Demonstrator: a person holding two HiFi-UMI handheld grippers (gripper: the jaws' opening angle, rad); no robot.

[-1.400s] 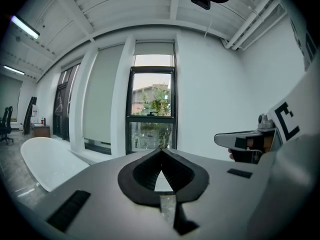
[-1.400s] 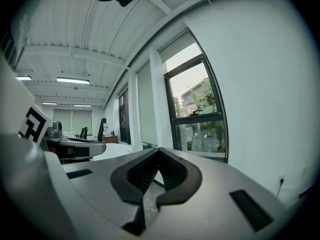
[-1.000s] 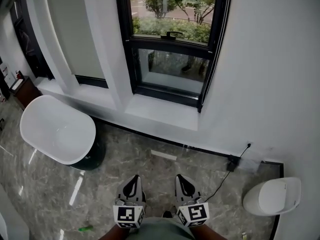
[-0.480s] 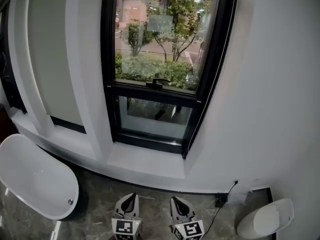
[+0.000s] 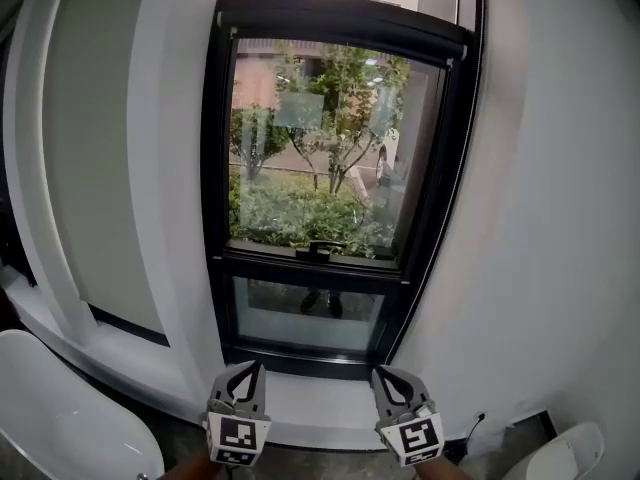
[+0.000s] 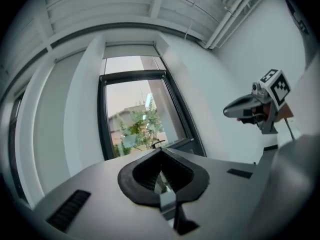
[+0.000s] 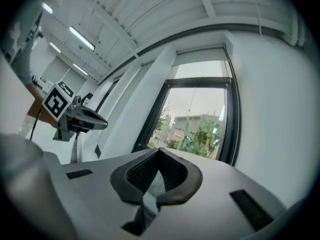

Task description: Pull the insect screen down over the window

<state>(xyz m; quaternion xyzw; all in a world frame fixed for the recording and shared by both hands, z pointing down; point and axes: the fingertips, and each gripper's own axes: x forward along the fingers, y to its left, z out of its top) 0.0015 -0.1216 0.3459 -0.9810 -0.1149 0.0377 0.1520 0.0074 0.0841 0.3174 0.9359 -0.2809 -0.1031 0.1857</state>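
A tall black-framed window (image 5: 335, 198) fills the wall ahead, with trees behind the glass. The insect screen's black top bar (image 5: 340, 23) sits rolled up at the window head, leaving the pane uncovered. A black handle (image 5: 320, 248) rests on the lower crossbar. My left gripper (image 5: 255, 366) and right gripper (image 5: 380, 372) are low in the head view, below the sill, both shut and holding nothing. In the left gripper view my jaws (image 6: 161, 151) point up at the window (image 6: 135, 119). The right gripper's jaws (image 7: 159, 150) do the same toward the window (image 7: 200, 119).
A white sill (image 5: 310, 408) lies under the window. White wall piers (image 5: 180, 168) flank it, with another dark pane at the left (image 5: 95, 168). A white tub (image 5: 60, 423) stands at the lower left, and a white fixture (image 5: 570, 453) at the lower right corner.
The head view has swung up from the floor to the whole window, top bar now visible. Both grippers stay low and shut, and have moved slightly apart.
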